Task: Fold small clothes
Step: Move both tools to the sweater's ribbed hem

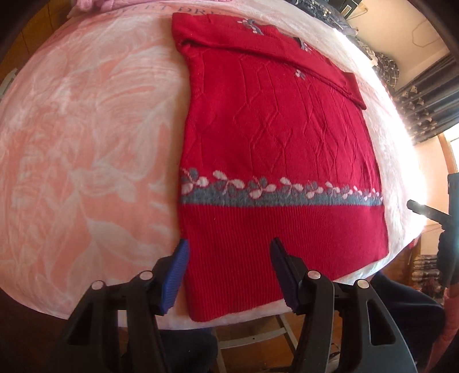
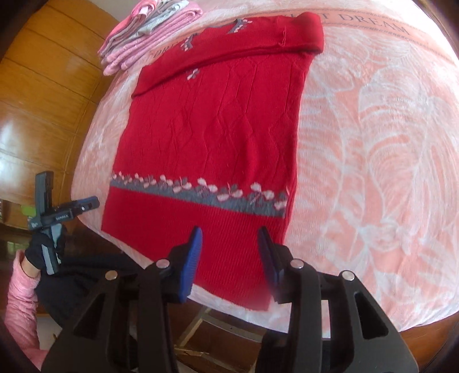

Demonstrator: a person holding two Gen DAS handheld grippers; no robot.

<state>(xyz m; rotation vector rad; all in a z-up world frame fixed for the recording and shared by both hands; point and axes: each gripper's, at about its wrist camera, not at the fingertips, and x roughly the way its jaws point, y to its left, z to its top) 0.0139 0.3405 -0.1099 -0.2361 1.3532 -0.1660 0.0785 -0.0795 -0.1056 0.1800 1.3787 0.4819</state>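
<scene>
Nearest in the left wrist view, the left gripper [image 1: 229, 272] stands with its blue-padded fingers apart and nothing between them, poised over the ribbed hem of the red sweater [image 1: 275, 137]; whether the tips touch the knit cannot be told. In the right wrist view the right gripper [image 2: 231, 258] likewise has its fingers spread, empty, above the hem near the sweater's right corner; contact is again unclear.

The sweater lies flat on a pink and white floral blanket [image 1: 86, 143], hem toward the near edge of the covered surface, neck end far; a grey band with white and grey flowers [image 1: 281, 195] crosses it above the ribbing. At the far end both sleeves are folded across the chest, hiding the neckline and most of the small flower motifs there.

At the left edge of the right wrist view, a gloved hand [image 2: 43, 249] with a pink sleeve [image 2: 23, 301] grips a handle; the gripper it holds is cut off by the surface's edge, only its body showing. In the left wrist view the other gripper shows only as a dark sliver at the right rim.

Beyond the sweater, a stack of pink and grey folded clothes [image 2: 149, 31] sits near the far corner; lettering on the blanket [image 2: 370, 21] is partly covered; dark curtains [image 1: 424, 97] are washed out by glare.
</scene>
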